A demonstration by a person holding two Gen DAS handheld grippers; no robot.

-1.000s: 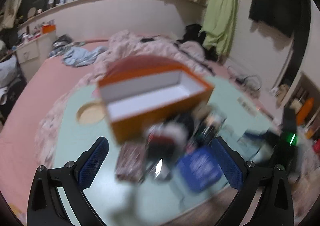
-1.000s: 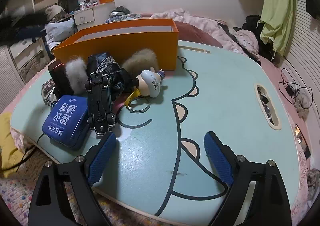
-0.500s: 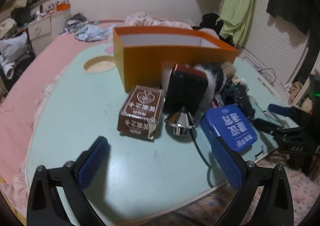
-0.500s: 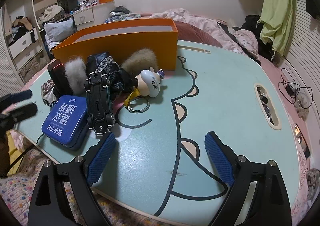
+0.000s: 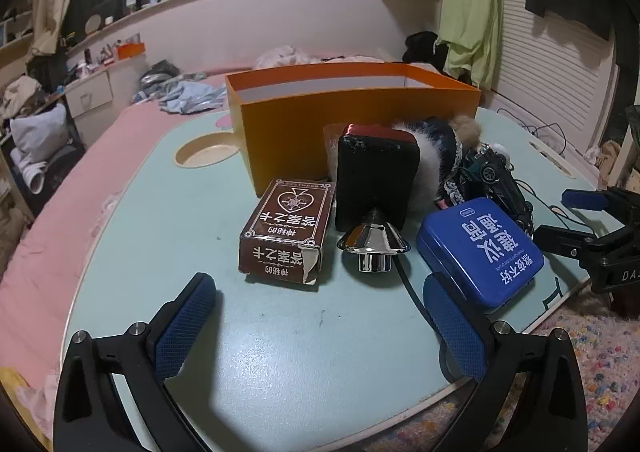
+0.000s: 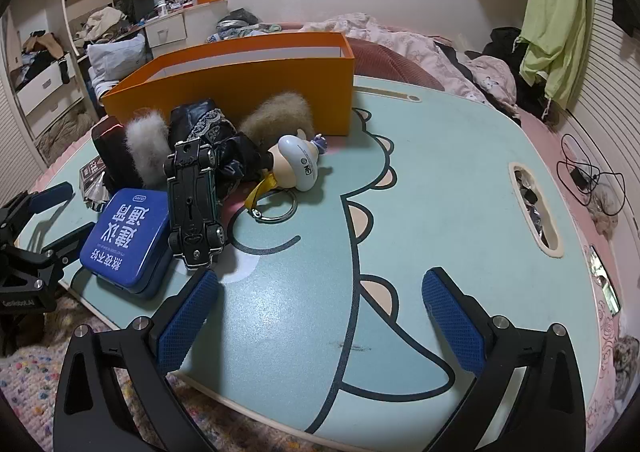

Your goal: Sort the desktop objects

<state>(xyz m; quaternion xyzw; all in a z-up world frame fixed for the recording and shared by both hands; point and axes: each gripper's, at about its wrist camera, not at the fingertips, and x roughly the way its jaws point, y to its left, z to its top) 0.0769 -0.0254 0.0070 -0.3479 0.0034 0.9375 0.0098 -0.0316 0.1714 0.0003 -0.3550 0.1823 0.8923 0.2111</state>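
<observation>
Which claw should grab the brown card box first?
Left, probably. The left claw is open right in front of the brown card box; the right claw faces bare table.

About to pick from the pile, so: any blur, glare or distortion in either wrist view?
Left wrist view: sharp, with glare on the chrome cone and a sheen on the table. Right wrist view: sharp, evenly lit, soft shadow beside the toy car. Both views: fisheye bending and dark corners.

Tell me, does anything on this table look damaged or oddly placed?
Yes. The brown card box has a torn near corner. The black toy car lies belly-up, leaning on the blue tin. The orange box behind them shows nothing inside from here.
</observation>
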